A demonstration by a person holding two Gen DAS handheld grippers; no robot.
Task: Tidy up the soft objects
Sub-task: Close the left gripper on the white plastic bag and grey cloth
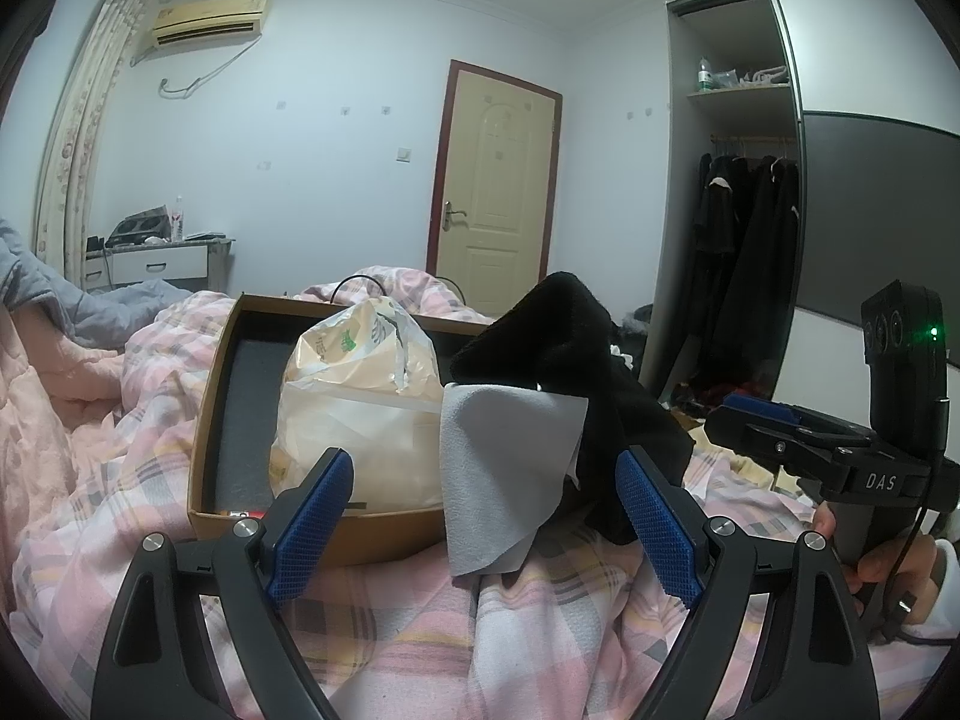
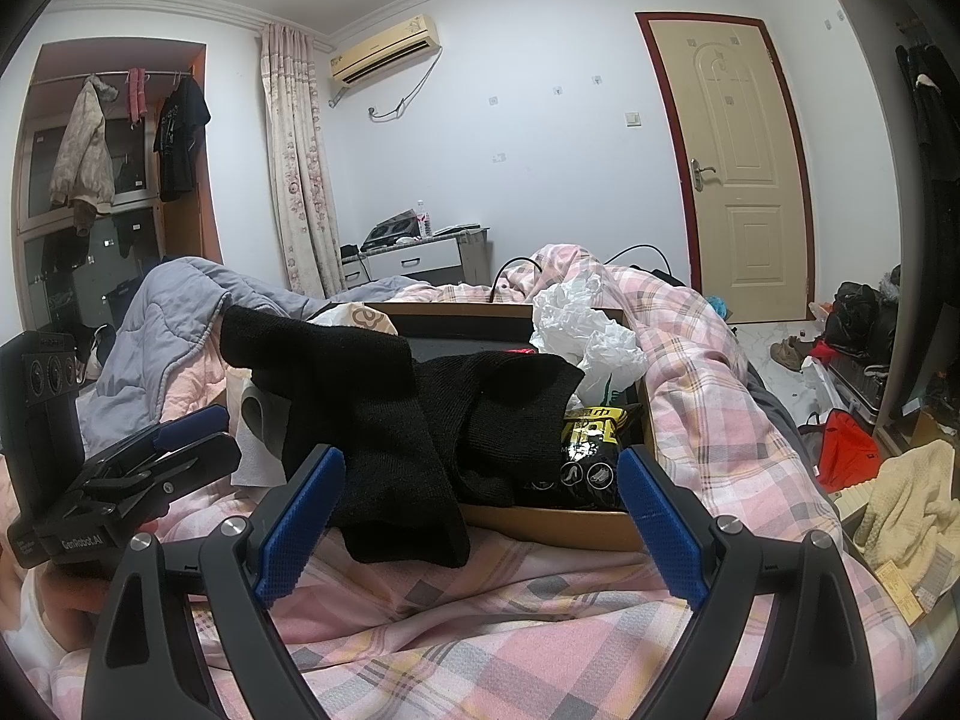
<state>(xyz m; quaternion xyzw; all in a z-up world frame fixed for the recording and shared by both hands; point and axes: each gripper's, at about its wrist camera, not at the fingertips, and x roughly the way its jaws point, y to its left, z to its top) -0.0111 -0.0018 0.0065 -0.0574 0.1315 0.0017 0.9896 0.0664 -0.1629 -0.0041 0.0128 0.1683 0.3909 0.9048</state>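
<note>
A brown cardboard box (image 1: pixel 207 396) lies on the pink plaid bed. It also shows in the right wrist view (image 2: pixel 558 519). A black knit garment (image 2: pixel 384 414) drapes over the box's near rim onto the bed, also seen in the left wrist view (image 1: pixel 576 348). A grey cloth (image 1: pixel 504 474) hangs over the rim beside it. A cream plastic bag (image 1: pixel 360 408) sits in the box. A black snack pack (image 2: pixel 591 450) and white plastic bag (image 2: pixel 588 336) lie inside. My left gripper (image 1: pixel 483 528) is open before the grey cloth. My right gripper (image 2: pixel 480 525) is open, empty, before the garment.
The pink plaid quilt (image 2: pixel 480 630) covers the bed, with a grey quilt (image 2: pixel 162 324) at the left. A white bedside cabinet (image 2: pixel 420 264) and a closed door (image 2: pixel 738 162) stand behind. Bags and clothes (image 2: pixel 852 444) clutter the floor at the right. An open wardrobe (image 1: pixel 744 228) holds dark coats.
</note>
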